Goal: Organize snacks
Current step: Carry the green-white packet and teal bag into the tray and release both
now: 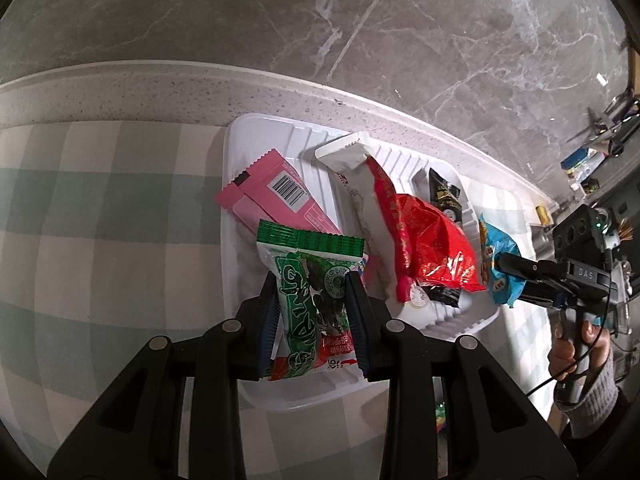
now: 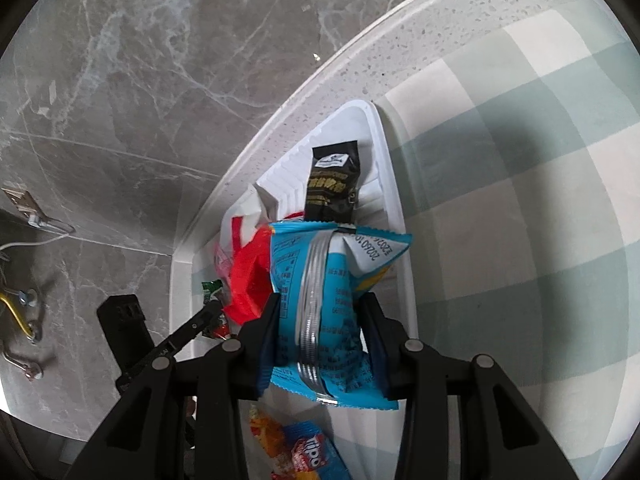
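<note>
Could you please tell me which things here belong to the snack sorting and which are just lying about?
Job: white tray, green packet in left gripper, blue packet in right gripper, pink packet, red packet, black packet.
Lying about: checked cloth, cable.

Green snack pack (image 1: 312,300) and blue pack (image 2: 332,300) (both gripped) hang above the white tray (image 1: 248,128).

pink packet (image 1: 276,196): lower end hidden under green seaweed packet (image 1: 310,300) | black sachet (image 1: 446,198): partly behind red bag (image 1: 434,248) | Tipo biscuit pack (image 2: 308,454): cut off by bottom edge | clutter at far right (image 1: 592,152): too small to identify
</note>
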Demonstrator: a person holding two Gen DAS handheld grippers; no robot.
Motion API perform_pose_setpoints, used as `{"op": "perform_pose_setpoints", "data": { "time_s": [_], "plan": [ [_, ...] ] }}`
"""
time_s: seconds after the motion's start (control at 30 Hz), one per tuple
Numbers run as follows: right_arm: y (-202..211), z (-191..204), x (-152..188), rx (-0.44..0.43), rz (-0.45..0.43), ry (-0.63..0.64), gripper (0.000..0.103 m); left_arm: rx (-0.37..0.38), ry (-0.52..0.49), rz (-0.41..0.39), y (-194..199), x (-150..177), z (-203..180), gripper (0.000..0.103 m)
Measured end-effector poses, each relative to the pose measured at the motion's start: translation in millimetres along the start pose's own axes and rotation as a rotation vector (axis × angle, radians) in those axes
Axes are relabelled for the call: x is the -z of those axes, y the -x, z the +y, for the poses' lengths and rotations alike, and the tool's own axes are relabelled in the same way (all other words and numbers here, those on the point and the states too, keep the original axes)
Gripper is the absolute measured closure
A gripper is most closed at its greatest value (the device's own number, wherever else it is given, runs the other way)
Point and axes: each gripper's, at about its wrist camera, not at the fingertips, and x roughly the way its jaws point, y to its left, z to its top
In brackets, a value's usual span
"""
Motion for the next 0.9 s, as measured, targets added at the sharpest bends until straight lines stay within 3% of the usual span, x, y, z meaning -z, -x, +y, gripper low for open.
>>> {"op": "perform_pose_setpoints", "data": {
  "time_s": [0.1,0.23,0.3,0.4,0.9],
  "plan": [
    [-4,5,1,0.038,0.004,0.039,0.06,-0.041,-0.021,0.007,-6,1,-4,0.07],
    [-6,19,3,0.115,0.0,0.121,0.058,-0.076,-0.066,0.002,-10,3,-12,0.056],
    [-5,27,6,0.16,-0.011,0.172,0.052,-0.098,-0.088,-0.003,-10,4,-17,0.054],
    [0,36,8,0.205,-0.031,0.222,0.049,-0.14,-0.133,-0.022,-7,5,-26,0.05],
    [38,63,41,0.257,-0.113,0.339,0.04,-0.202,-0.2,-0.103,36,24,-54,0.048]
  ]
}}
